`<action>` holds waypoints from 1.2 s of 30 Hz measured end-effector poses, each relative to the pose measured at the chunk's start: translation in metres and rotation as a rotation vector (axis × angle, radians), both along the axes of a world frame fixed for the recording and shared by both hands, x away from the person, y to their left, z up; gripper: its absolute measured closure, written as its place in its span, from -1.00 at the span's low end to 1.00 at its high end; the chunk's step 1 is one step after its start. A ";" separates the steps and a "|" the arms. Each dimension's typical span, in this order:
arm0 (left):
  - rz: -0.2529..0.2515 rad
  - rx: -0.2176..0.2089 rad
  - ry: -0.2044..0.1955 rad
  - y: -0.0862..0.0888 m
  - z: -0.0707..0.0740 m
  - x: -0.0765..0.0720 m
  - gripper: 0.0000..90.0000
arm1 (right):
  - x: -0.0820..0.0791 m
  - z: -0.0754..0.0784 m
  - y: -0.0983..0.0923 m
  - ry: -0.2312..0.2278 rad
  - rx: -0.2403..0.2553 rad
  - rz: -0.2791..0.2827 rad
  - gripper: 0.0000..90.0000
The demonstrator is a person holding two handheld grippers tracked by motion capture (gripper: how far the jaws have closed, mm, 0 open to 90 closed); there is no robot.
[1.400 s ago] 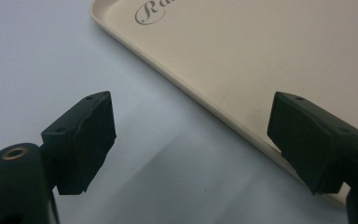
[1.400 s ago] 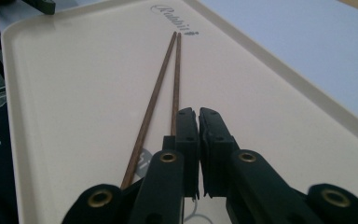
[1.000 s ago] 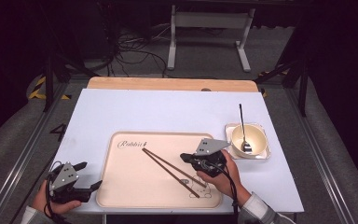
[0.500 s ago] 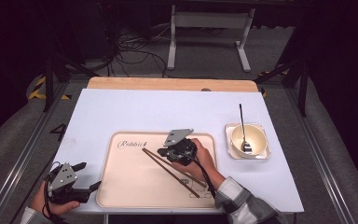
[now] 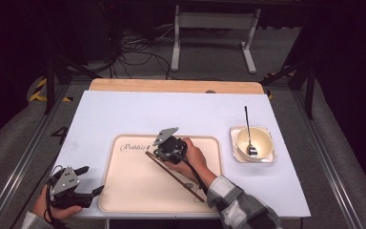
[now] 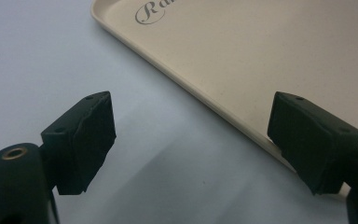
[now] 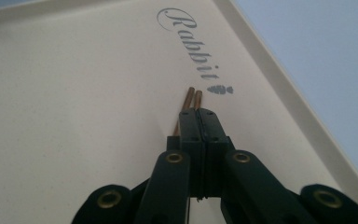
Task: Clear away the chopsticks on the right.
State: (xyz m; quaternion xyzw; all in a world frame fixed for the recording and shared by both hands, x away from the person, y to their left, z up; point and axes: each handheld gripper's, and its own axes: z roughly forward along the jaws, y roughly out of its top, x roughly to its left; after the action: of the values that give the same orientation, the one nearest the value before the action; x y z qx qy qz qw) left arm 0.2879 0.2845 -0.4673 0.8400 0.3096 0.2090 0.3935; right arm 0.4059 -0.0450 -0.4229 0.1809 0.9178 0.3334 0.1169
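Tray [image 7: 98,84] reads "Rabbit" in grey script w/ small carrot-like mark after it.

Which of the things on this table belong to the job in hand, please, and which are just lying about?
In use:
- chopsticks, lying on the tray
- right gripper, jaws closed, over their tips
- tray

Lying about:
- bowl on its square plate
- spoon standing in the bowl
- left gripper, open beside the tray's edge
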 end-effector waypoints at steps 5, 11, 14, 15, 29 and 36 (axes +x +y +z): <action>0.001 -0.006 -0.008 0.002 0.002 -0.003 -0.64 | 0.001 -0.002 0.013 0.026 -0.009 0.031 1.00; -0.012 0.005 -0.023 -0.002 0.004 -0.004 -0.64 | 0.001 -0.013 0.034 0.042 -0.078 0.045 1.00; -0.023 0.010 -0.029 -0.004 0.004 -0.004 -0.64 | 0.001 -0.018 0.038 0.050 -0.102 0.033 1.00; -0.025 0.007 -0.028 -0.005 0.004 -0.004 -0.64 | 0.003 -0.018 0.037 0.058 -0.088 0.026 1.00; -0.025 0.008 -0.020 -0.009 0.004 0.000 -0.64 | 0.026 -0.015 -0.006 0.026 -0.135 -0.136 1.00; -0.018 0.007 -0.030 -0.008 0.006 -0.002 -0.64 | 0.034 -0.014 -0.042 0.027 -0.123 -0.219 1.00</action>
State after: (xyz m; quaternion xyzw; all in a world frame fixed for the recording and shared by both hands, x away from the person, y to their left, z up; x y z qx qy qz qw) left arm 0.2863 0.2762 -0.4617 0.8410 0.2954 0.2191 0.3969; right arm 0.4401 -0.0871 -0.4372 0.2768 0.9129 0.2593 0.1511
